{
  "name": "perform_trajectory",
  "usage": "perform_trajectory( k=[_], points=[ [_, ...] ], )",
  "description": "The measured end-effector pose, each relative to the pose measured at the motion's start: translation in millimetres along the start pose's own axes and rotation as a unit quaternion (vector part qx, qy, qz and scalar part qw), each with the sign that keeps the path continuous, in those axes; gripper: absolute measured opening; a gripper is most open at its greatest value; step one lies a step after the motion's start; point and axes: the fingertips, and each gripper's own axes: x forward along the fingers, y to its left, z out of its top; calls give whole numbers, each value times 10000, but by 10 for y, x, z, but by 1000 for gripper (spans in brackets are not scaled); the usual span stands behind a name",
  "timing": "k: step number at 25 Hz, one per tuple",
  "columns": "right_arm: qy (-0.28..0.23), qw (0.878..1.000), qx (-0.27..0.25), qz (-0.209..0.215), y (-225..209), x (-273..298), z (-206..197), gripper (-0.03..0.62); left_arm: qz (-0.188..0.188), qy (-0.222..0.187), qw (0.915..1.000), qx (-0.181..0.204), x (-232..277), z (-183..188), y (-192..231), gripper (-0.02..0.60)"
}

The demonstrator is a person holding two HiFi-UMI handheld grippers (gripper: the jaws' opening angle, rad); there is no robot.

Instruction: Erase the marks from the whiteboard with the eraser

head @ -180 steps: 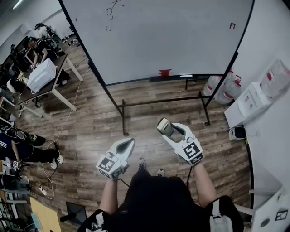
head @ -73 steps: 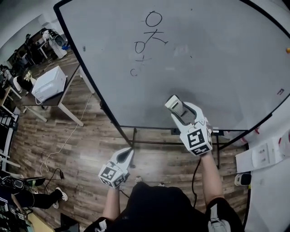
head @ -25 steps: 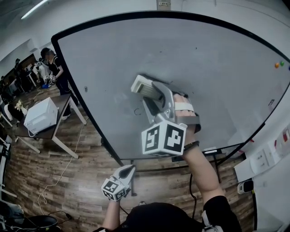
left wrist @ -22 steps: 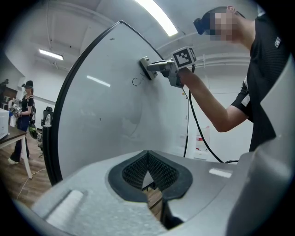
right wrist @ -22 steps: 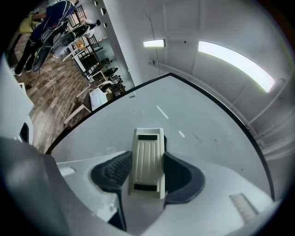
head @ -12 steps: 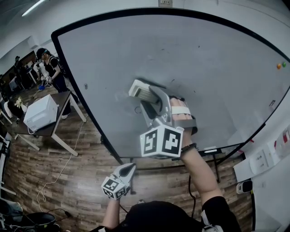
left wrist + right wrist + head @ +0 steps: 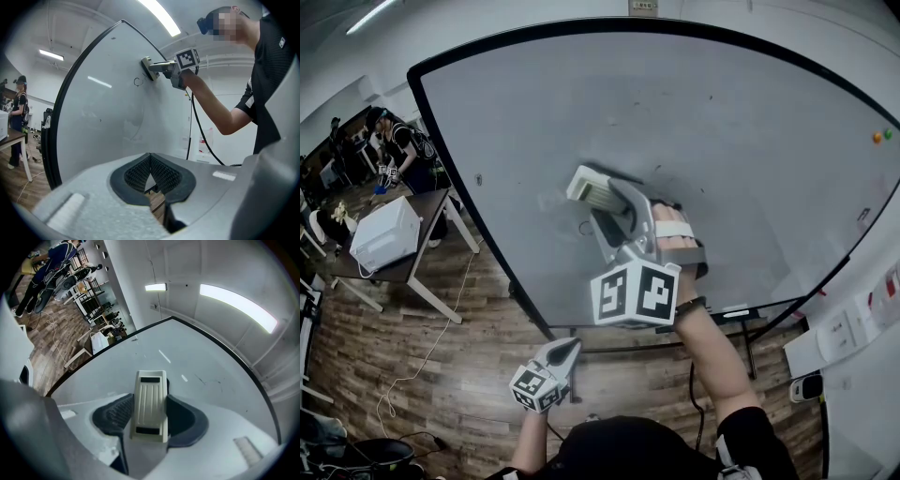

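The whiteboard (image 7: pixel 750 159) fills the head view. My right gripper (image 7: pixel 614 197) is raised against it, shut on the cream ribbed eraser (image 7: pixel 592 185), which presses on the board. A small curled pen mark (image 7: pixel 584 228) shows just below the eraser. In the right gripper view the eraser (image 7: pixel 150 404) sits between the dark pads, with the whiteboard (image 7: pixel 201 362) beyond. My left gripper (image 7: pixel 569 347) hangs low by my waist, shut and holding nothing. The left gripper view shows its pads (image 7: pixel 161 173) closed together, the eraser (image 7: pixel 149 69) on the board and the mark (image 7: pixel 137 82) beside it.
A white box (image 7: pixel 384 234) stands on a table (image 7: pixel 422 211) left of the board. A person (image 7: pixel 401 141) stands far left. Coloured magnets (image 7: pixel 881 136) sit at the board's right edge. Wooden floor (image 7: pixel 441 375) lies below, and the board's stand bar (image 7: pixel 712 330) crosses under it.
Since 7.2 s ago I came up to the board and raised the eraser onto the written marks; most of them no longer show. In the last second the eraser slid slightly left.
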Motion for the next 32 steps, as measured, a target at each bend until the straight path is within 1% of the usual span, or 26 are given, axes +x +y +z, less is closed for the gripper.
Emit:
perform_trajectory(
  k=[5, 9, 13, 16, 20, 23, 25, 27, 29, 32],
  points=[
    [46, 9998, -132, -112, 7, 0, 5, 224, 2, -9, 10000, -18, -11, 0, 7, 9],
    [41, 9998, -78, -193, -85, -26, -1, 225, 37, 20, 10000, -29, -30, 11, 29, 9],
    [90, 9982, 288, -526, -544, -144, -118, 224, 29, 20, 10000, -35, -19, 24, 42, 9],
    [138, 9946, 597, -836, -939, -260, -293, 224, 29, 48, 10000, -23, 8, 41, 46, 9],
    [194, 9862, 1084, -1238, -1400, -449, -646, 225, -70, 56, 10000, 8, 30, 23, 7, 9],
    [280, 9781, 1469, -1446, -1618, -573, -875, 225, -112, 74, 9999, 9, 37, 15, -6, 9],
    [308, 9758, 1546, -1518, -1640, -597, -928, 225, -123, 85, 9999, -2, 36, 3, 2, 9],
    [362, 9767, 1466, -1527, -1559, -574, -916, 224, -133, 84, 9999, -12, 32, -14, 11, 9],
    [381, 9792, 1400, -1419, -1376, -523, -882, 224, -138, 93, 9999, -23, 25, -23, 14, 9],
    [426, 9838, 1291, -1165, -949, -429, -803, 224, -154, 119, 9998, -24, 7, -39, 19, 9]
  ],
)
